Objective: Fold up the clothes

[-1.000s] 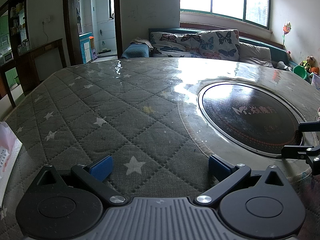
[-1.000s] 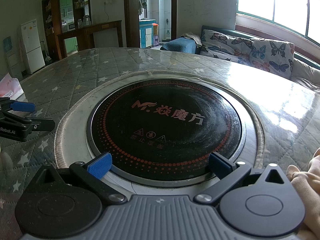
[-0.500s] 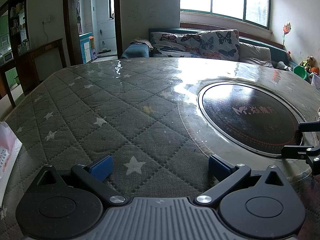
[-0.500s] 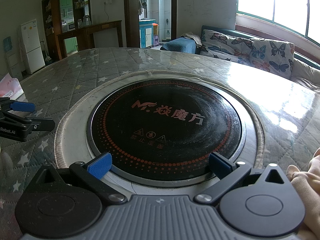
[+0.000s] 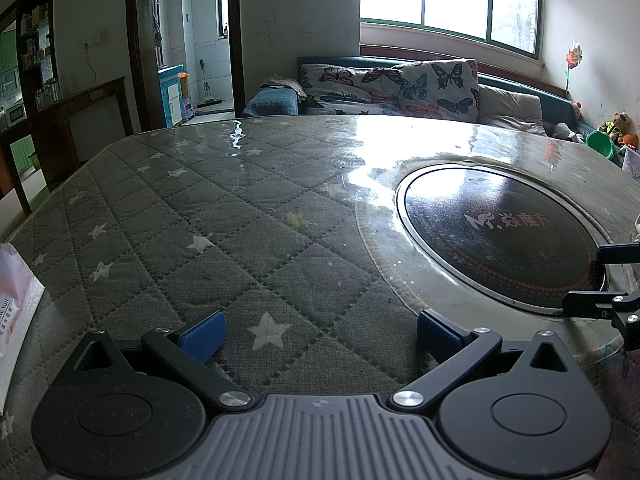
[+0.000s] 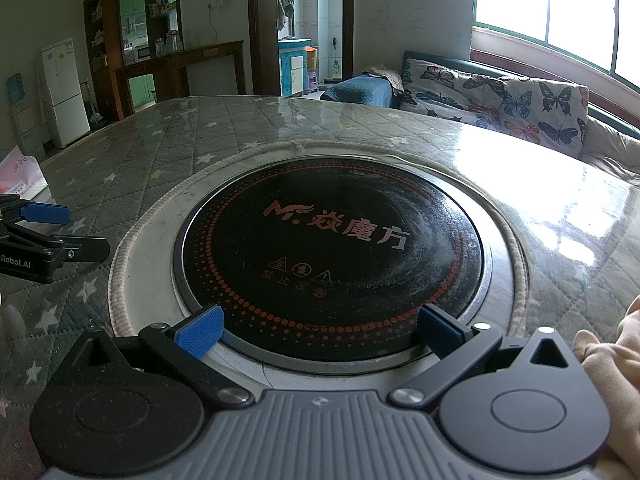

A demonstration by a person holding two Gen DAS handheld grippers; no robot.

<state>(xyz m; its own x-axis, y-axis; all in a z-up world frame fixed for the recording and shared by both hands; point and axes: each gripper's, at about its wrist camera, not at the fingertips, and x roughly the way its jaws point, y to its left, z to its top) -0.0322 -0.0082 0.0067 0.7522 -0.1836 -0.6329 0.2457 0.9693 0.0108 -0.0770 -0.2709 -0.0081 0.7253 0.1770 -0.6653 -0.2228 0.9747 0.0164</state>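
At the right gripper's side, bunched beige clothing shows no clear axis; both grippers, left too, gape empty.

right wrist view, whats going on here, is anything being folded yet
Not yet. The right gripper hovers open over the black round cooktop set into the quilted table, holding nothing. The left gripper is open too, over bare quilting. A beige garment lies at the right edge, untouched.

Hob: "焱魔方", "禁止覆盖". Left gripper: "Robot.AI".
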